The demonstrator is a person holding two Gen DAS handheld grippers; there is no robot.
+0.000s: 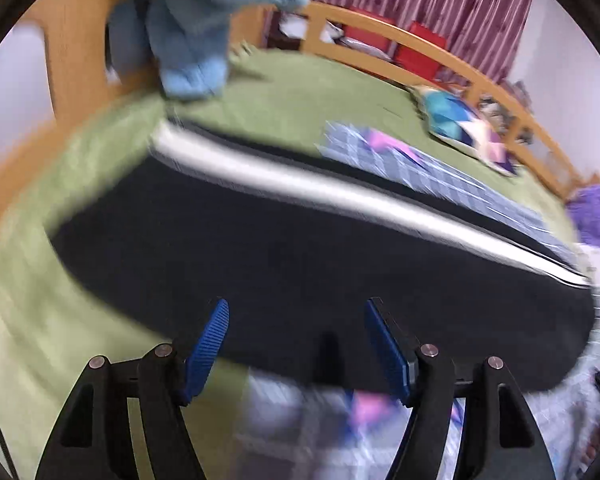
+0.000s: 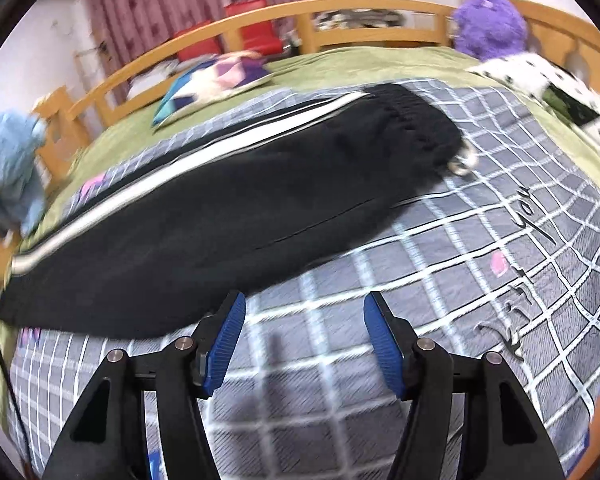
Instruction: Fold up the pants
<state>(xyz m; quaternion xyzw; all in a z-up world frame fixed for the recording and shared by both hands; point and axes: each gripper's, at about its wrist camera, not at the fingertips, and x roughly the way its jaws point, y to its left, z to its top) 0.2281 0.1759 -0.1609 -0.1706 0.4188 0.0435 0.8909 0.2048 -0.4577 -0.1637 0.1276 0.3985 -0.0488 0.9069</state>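
Black pants with a white side stripe lie flat and lengthwise on a grey checked quilt, waistband at the far right. In the left wrist view the same pants fill the middle, stripe along their far edge. My left gripper hovers over the pants' near edge, jaws open, nothing between the blue pads. My right gripper stands open above the quilt, just beside the pants' near edge, also with nothing in it.
A green bedspread covers the bed inside a wooden rail. A light blue plush sits at one end, a purple plush and a spotted pillow at the other. A colourful cushion lies near the far rail.
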